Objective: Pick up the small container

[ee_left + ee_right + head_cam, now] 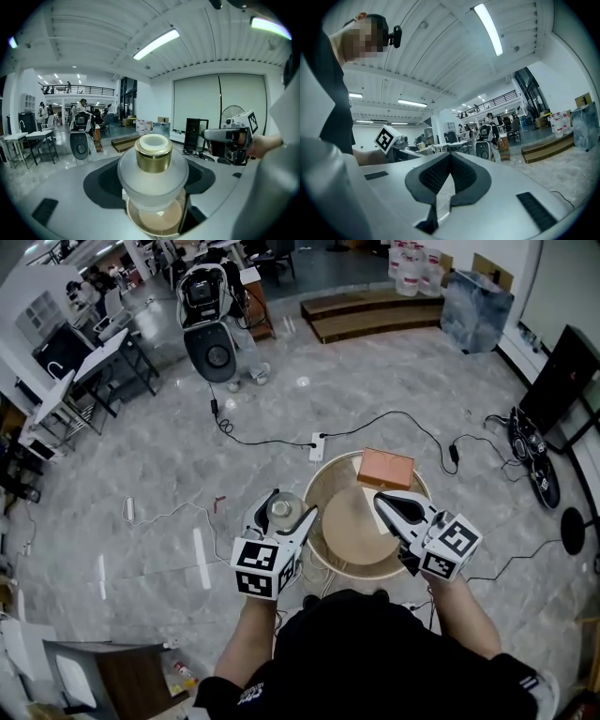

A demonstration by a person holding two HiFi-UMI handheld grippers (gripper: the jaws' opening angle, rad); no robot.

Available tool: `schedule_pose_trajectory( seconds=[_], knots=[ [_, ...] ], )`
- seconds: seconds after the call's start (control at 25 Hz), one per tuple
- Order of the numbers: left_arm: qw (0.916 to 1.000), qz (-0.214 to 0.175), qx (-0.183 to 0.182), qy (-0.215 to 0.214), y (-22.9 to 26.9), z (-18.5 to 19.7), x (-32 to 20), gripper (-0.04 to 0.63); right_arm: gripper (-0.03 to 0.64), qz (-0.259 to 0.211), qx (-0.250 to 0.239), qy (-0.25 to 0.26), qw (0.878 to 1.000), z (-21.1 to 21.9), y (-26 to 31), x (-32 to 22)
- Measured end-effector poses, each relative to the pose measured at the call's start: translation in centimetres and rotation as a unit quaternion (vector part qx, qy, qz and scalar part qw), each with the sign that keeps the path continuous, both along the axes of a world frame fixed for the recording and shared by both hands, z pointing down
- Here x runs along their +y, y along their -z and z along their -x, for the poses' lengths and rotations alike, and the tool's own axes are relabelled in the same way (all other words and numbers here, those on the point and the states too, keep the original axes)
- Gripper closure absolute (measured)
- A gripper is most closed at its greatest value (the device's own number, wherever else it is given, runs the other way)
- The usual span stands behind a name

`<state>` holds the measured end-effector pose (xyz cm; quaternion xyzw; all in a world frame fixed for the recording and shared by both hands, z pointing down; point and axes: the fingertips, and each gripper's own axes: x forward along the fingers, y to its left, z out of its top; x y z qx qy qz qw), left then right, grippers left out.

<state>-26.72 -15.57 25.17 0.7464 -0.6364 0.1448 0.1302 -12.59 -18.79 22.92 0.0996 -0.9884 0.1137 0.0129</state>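
Your left tool (295,502) is clamped on the small container (152,168), a bulbous frosted-glass jar with a shiny gold collar and a white cap. It sits low in the centre of the head view, by the left rim of the round wooden counter (361,531). Your right tool (450,154), just right of centre there, is closed and empty, its ribbed dark pads (436,176) meeting at the tips.
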Motion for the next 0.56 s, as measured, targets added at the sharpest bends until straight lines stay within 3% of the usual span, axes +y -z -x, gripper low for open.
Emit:
schedule_pose_trajectory(
  seconds=[0.24, 0.56],
  knots=[
    [0.9998, -0.005, -0.007, 0.016, 0.6, 2.2, 0.8, 0.252, 0.606, 0.000, -0.002, 0.013, 1.000, 1.7, 0.1, 1.0],
    [0.9997, 0.006, -0.014, 0.021, -0.5, 1.9, 1.4, 0.252, 0.606, 0.003, -0.001, 0.033, 0.999, 2.5, -0.5, 2.3]
  ],
)
